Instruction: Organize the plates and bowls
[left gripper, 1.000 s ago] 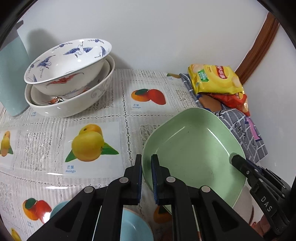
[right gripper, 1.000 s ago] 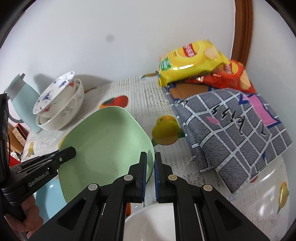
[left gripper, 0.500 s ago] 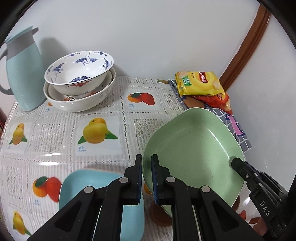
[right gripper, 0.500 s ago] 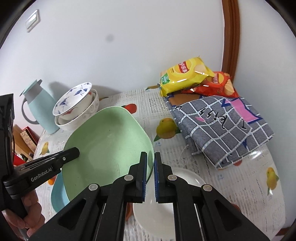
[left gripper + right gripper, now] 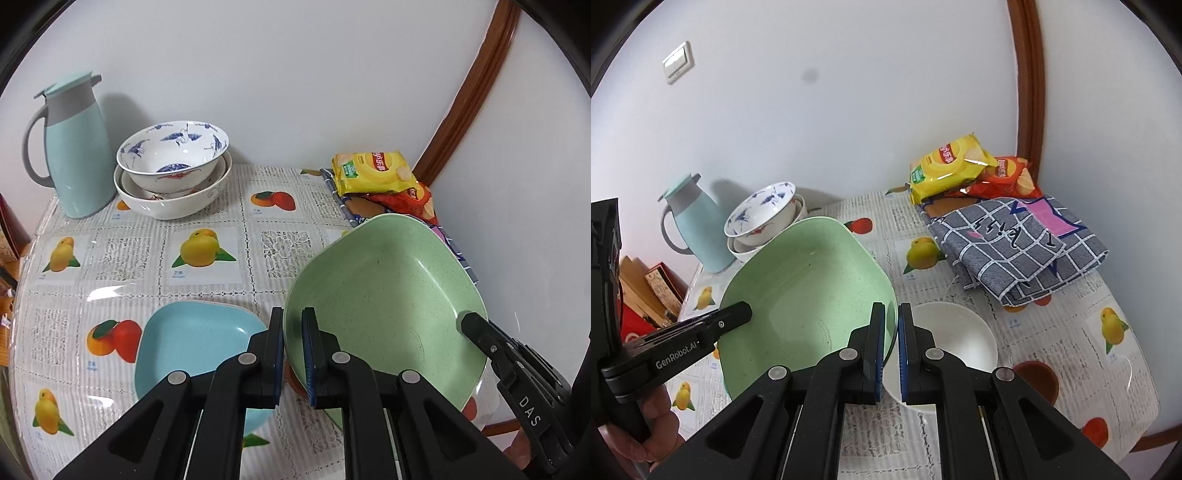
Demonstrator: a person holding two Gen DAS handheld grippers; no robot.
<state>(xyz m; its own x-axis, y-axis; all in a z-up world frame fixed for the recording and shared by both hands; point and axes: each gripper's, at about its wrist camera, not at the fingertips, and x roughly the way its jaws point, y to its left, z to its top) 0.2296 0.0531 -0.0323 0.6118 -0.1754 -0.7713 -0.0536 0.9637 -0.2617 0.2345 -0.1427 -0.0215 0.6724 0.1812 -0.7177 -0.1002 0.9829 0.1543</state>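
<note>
A green square plate (image 5: 384,302) is held in the air over the table, tilted. My left gripper (image 5: 293,325) is shut on its left rim. My right gripper (image 5: 890,325) is shut on its right rim; the plate also shows in the right wrist view (image 5: 809,295). A light blue square plate (image 5: 195,347) lies on the table below left. A white bowl (image 5: 953,336) sits on the table under the right gripper. A stack of painted bowls (image 5: 173,170) stands at the back left.
A light blue jug (image 5: 74,147) stands at the back left by the bowls. Yellow and red snack bags (image 5: 953,166) and a folded checked cloth (image 5: 1019,247) lie at the back right. The wall is close behind. The table edge (image 5: 1145,398) is at right.
Both grippers have lifted the green plate up and back toward me. More of the table shows, with the blue plate and white bowl in view.
</note>
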